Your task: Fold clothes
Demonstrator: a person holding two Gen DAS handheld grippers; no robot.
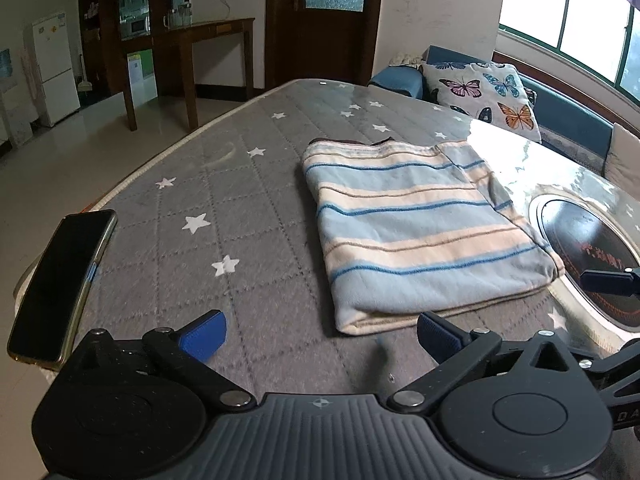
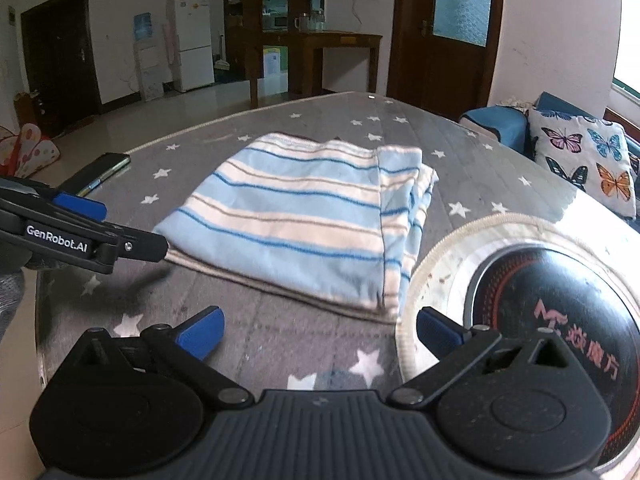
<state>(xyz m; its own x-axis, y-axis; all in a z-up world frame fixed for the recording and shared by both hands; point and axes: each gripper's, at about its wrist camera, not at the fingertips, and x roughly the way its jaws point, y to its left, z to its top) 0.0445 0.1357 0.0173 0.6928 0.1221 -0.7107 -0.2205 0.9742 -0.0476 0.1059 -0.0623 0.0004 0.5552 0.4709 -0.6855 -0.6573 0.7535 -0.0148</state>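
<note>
A blue, cream and tan striped garment (image 1: 416, 232) lies folded into a flat rectangle on the grey star-patterned table cover (image 1: 224, 184). In the left wrist view my left gripper (image 1: 320, 338) is open just short of the garment's near edge, nothing between its blue pads. The right wrist view shows the same garment (image 2: 304, 224) ahead, and my right gripper (image 2: 320, 332) is open near its front right corner, empty. The left gripper (image 2: 80, 220) also shows at the left edge of the right wrist view, close to the garment's left corner.
A black phone (image 1: 60, 284) lies at the table's left edge. A round black cooker plate (image 2: 552, 332) is set into the table to the right of the garment. A blue sofa with a butterfly cushion (image 1: 484, 96) stands behind the table.
</note>
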